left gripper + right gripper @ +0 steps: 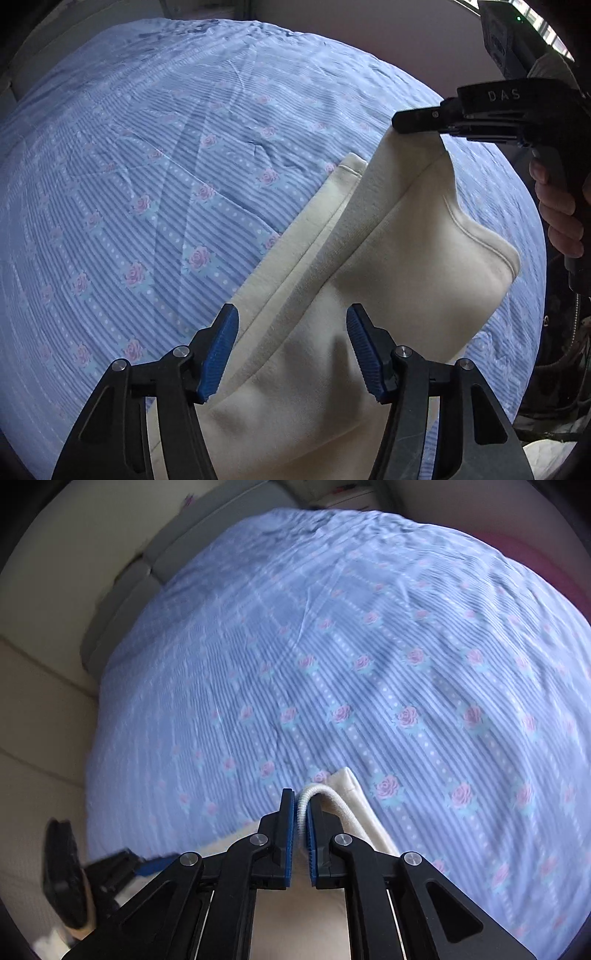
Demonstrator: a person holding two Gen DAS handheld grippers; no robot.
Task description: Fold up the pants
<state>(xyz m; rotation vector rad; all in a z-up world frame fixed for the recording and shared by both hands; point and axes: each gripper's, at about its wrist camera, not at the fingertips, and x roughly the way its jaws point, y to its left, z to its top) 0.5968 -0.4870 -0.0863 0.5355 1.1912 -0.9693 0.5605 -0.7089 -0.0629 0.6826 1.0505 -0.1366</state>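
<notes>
Pants: cream fleece pants (399,266) lie partly on the bed, directly ahead of and beneath the left gripper (291,350); one end is lifted clear of the bedding by the right gripper (303,834).
Waistband: a white ribbed band (325,797) loops out just past the right gripper's tips, so the lifted end is judged to be the waist.
Hem edge: a stitched cream edge (351,166) lies flat on the bedding, ahead of the left gripper and left of the raised cloth.
Right gripper state: pressed together, pinching the pants at the band.
Left gripper state: spread; its blue pads (221,350) stand over the cloth on either side without pressing it, holding nothing.
Bedding: a blue striped sheet with pink roses (147,184) surrounds the pants on all sides of both grippers.
Step in hand (judgement): carrying the raised end over to make a fold.
Technique: keep the pinch firm; lay the raised edge square onto the flat layer; use the free left gripper to pin or smooth the crease line before release.
Risk: slack cloth may bunch under the fold.
</notes>
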